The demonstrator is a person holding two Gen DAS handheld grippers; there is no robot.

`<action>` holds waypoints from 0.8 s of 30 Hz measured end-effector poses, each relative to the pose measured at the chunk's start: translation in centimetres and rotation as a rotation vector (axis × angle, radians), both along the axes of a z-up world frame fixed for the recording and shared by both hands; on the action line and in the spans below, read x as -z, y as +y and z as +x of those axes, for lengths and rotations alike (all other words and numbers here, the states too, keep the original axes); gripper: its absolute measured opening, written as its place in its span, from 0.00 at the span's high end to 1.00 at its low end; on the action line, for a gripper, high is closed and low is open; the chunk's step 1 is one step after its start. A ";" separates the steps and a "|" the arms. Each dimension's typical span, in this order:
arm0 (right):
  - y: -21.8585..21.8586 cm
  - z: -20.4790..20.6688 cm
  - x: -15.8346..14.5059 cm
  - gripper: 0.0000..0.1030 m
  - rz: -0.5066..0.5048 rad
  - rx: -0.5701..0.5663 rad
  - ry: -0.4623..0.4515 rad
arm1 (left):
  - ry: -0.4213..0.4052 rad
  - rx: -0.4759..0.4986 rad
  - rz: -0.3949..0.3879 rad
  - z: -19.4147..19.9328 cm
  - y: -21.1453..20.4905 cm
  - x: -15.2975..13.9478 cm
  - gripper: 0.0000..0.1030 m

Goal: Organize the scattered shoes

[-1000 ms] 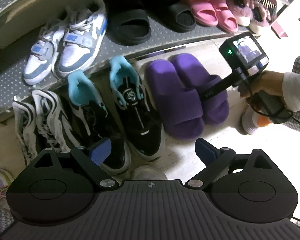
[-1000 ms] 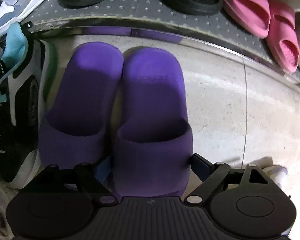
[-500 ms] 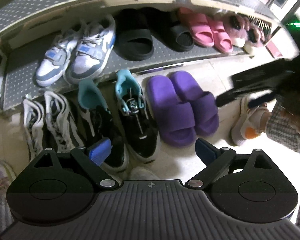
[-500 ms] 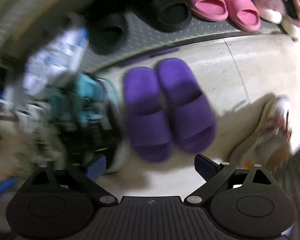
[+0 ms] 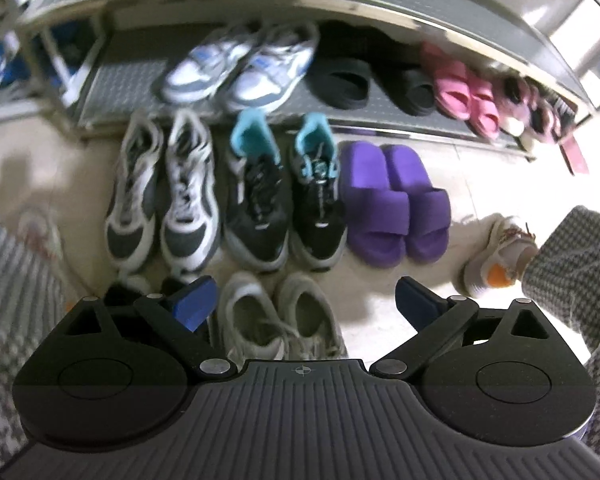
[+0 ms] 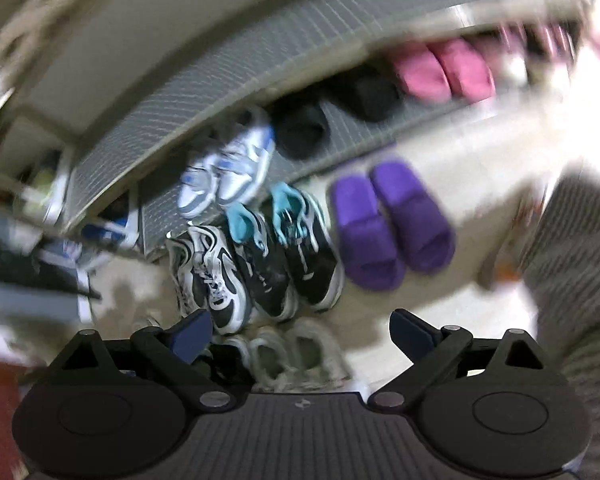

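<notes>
Right wrist view is smeared all over: the pink slippers (image 6: 444,70) on the shoe rack (image 6: 260,56) are just soft blobs, and the clutter at the rack's left end can't be made out. The grey sneakers (image 5: 280,320) on the floor are half hidden behind the left gripper (image 5: 302,304), toes lost. One worn shoe (image 5: 496,256) is partly covered by a houndstooth trouser leg (image 5: 568,280).

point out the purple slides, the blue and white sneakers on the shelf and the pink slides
purple slides (image 5: 394,200), left wrist view, on the strap of the left slide
blue and white sneakers (image 5: 268,70), left wrist view, on the right sneaker's upper
pink slides (image 5: 454,94), left wrist view, on the left slide's strap
</notes>
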State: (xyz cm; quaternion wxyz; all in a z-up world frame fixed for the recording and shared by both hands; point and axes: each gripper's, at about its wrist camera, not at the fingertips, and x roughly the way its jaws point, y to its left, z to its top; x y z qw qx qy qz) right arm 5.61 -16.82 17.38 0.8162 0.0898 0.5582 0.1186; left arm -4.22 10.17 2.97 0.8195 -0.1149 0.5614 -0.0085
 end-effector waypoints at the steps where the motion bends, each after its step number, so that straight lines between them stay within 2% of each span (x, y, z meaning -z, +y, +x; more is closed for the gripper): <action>1: -0.2 -0.6 -2.4 0.06 -0.058 -0.052 -0.048 | -0.003 0.001 0.010 0.2 0.0 0.0 0.04; 4: -1.1 -2.9 -8.7 0.04 -0.260 -0.160 -0.132 | -0.016 0.022 0.018 0.4 -0.5 -0.1 0.04; 7: -2.5 -5.4 -11.1 0.02 -0.349 -0.166 -0.094 | -0.024 0.057 0.029 0.4 -1.1 -0.1 0.04; 10: -3.6 -7.1 -9.7 0.02 -0.321 -0.152 -0.012 | -0.023 0.076 0.046 0.4 -1.4 0.0 0.04; 13: -3.8 -6.8 -4.3 0.02 -0.186 -0.093 0.045 | -0.021 0.078 0.062 0.0 -1.4 0.2 0.04; 16: -3.1 -5.4 2.5 0.05 -0.055 -0.021 0.068 | -0.007 0.078 0.089 -0.7 -1.3 0.6 0.04; 19: -0.9 -3.2 8.8 0.06 -0.056 -0.013 0.039 | 0.013 0.081 0.120 -1.2 -1.2 1.1 0.04; 22: 1.7 -1.5 11.9 0.07 -0.092 -0.089 0.022 | 0.019 0.086 0.164 -1.4 -1.4 1.3 0.04; 24: 2.3 -1.0 12.1 0.06 -0.095 -0.131 0.005 | 0.017 0.086 0.186 -1.4 -1.6 1.2 0.04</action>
